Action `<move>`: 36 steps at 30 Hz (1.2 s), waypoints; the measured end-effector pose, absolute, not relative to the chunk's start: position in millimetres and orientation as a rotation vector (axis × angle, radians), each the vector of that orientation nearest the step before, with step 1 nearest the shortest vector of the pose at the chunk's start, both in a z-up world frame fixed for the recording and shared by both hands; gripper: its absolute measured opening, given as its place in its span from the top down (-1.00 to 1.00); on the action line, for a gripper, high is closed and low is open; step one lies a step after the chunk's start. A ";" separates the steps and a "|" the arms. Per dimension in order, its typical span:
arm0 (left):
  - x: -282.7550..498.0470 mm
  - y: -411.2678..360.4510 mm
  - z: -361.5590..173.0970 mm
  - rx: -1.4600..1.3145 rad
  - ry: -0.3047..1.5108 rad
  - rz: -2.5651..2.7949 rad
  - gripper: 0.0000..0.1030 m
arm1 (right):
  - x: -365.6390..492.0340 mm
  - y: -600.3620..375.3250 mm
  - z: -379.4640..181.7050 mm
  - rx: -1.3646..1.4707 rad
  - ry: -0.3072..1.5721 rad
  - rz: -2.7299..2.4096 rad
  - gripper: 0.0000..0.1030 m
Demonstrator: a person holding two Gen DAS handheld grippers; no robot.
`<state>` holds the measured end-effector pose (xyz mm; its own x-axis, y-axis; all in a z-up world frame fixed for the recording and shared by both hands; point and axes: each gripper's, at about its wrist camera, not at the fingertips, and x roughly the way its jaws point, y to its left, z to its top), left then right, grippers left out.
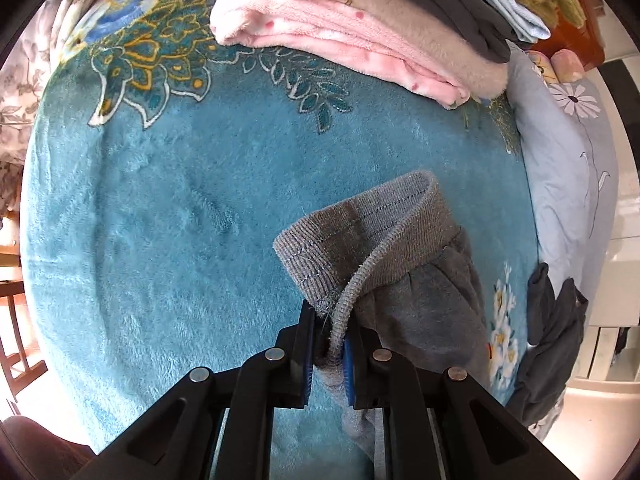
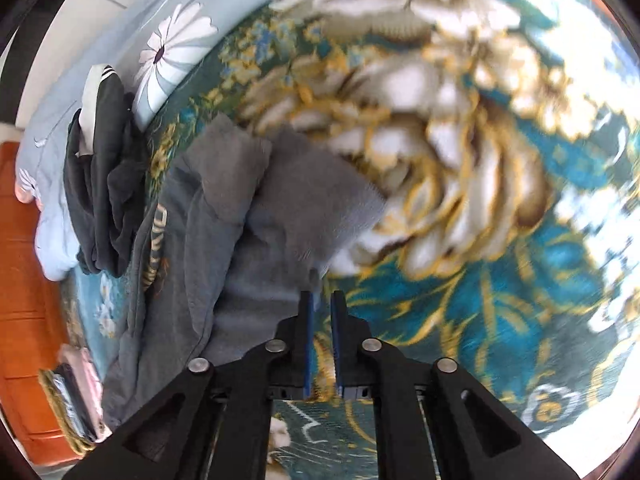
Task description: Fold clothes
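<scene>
We hold the grey trousers (image 1: pixel 404 256) by the waistband in our left gripper (image 1: pixel 329 344); our right gripper (image 2: pixel 320 308), nearly closed and empty, sits just right of them.

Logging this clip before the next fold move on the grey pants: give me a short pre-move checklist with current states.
1. Left tool clamped on the ribbed waistband of the grey pants: ok.
2. Right tool holding fabric: not ok; narrow gap, nothing between the fingers.
3. Bare teal blanket ahead of the left tool to lay the pants on: ok.
4. Folded stack apart from the pants: ok.
5. Dark garment clear of the pants: cannot tell; they lie close together.
6. Right wrist view sharp enough to aim a grasp: not ok, motion blur.
</scene>
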<state>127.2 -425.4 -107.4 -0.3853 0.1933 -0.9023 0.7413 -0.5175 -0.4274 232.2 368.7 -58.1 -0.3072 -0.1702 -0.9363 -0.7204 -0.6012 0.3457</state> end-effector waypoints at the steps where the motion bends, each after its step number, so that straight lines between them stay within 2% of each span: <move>1: 125.6 -425.8 -107.7 1.460 1.266 -1.960 0.73 | 231.6 371.7 -53.5 -1.541 1.122 1.970 0.78; 4: 120.3 -430.0 -108.4 1.499 1.302 -1.934 0.59 | 225.9 376.3 -39.7 -1.487 1.141 2.021 0.54; 6: 120.0 -432.6 -106.7 1.504 1.327 -1.902 0.21 | 213.4 371.1 -37.5 -1.463 1.176 2.076 0.16; 7: 121.4 -432.6 -102.4 1.485 1.322 -1.904 0.09 | 205.4 367.1 -39.1 -1.463 1.191 2.096 0.10; 13: 119.0 -413.4 -50.5 1.345 1.218 -2.099 0.04 | 164.0 344.6 -59.3 -1.487 1.212 2.119 0.08; 17: 102.6 -374.6 -42.5 1.359 1.183 -2.269 0.00 | 155.5 344.8 -76.1 -1.452 1.214 2.014 0.08; 19: 101.2 -362.5 -55.6 1.410 1.198 -2.270 0.00 | 151.9 343.3 -78.4 -1.428 1.271 1.964 0.34; 20: 100.6 -356.5 -62.2 1.435 1.205 -2.270 0.00 | 148.7 339.2 -72.8 -1.442 1.251 1.980 0.77; 23: 98.6 -338.3 -81.8 1.513 1.226 -2.269 0.00 | 139.4 326.6 -54.0 -1.483 1.187 2.032 0.84; 28: 108.9 -332.8 -96.6 1.531 1.340 -2.244 0.00 | 152.1 312.1 39.6 -1.388 1.068 2.318 0.85; 30: 114.9 -336.5 -101.9 1.527 1.387 -2.205 0.00 | 163.9 317.9 58.6 -1.326 1.026 2.344 0.85; 33: 122.9 -341.2 -110.9 1.532 1.454 -2.140 0.00 | 172.9 331.2 12.2 -1.402 0.989 2.209 0.85; 36: 126.2 -341.2 -106.5 1.539 1.400 -2.150 0.00 | 181.1 344.2 -56.1 -1.519 0.964 1.997 0.85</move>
